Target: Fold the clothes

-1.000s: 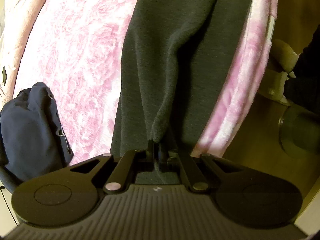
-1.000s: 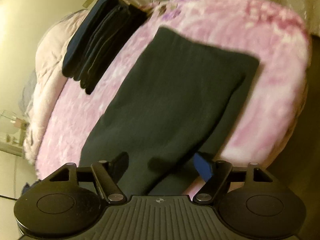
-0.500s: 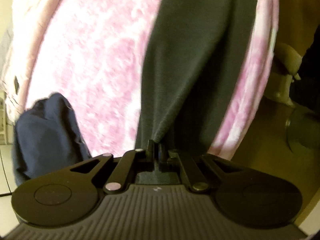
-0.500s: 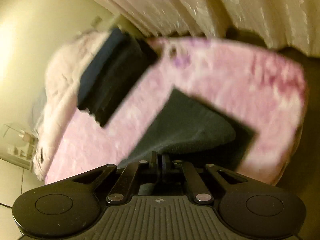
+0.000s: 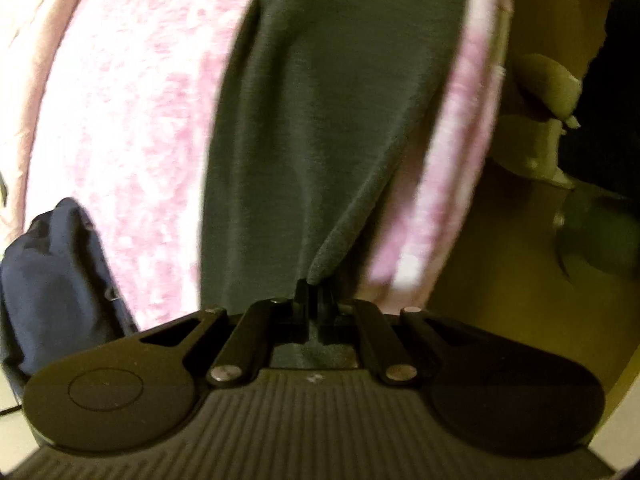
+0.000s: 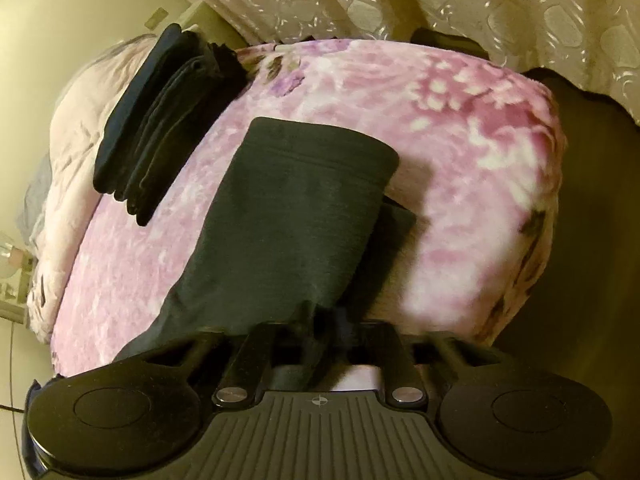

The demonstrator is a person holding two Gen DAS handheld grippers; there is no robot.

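Observation:
A dark grey garment [image 6: 296,200] lies lengthwise on the pink floral blanket [image 6: 460,140], its upper layer doubled over a lower one that sticks out on the right. My right gripper [image 6: 324,316] is at the garment's near end. Its jaws are opening, with a bunch of the grey cloth still between them; the picture is blurred there. In the left wrist view the same garment [image 5: 320,120] runs away from me, and my left gripper [image 5: 314,284] is shut on a pinched fold of its edge, near the blanket's [image 5: 132,100] right side.
A stack of folded dark clothes [image 6: 160,120] sits at the far left of the bed beside a pale quilt [image 6: 76,120]. A crumpled navy garment [image 5: 52,288] lies at the bed's left edge. A curtain [image 6: 480,8] hangs behind; a person's slippered foot [image 5: 548,76] stands on the floor at right.
The right gripper closed on the garment's near end, carried it so the cloth now lies doubled and shorter, and its jaws have parted again. The left gripper kept its pinch and shifted sideways.

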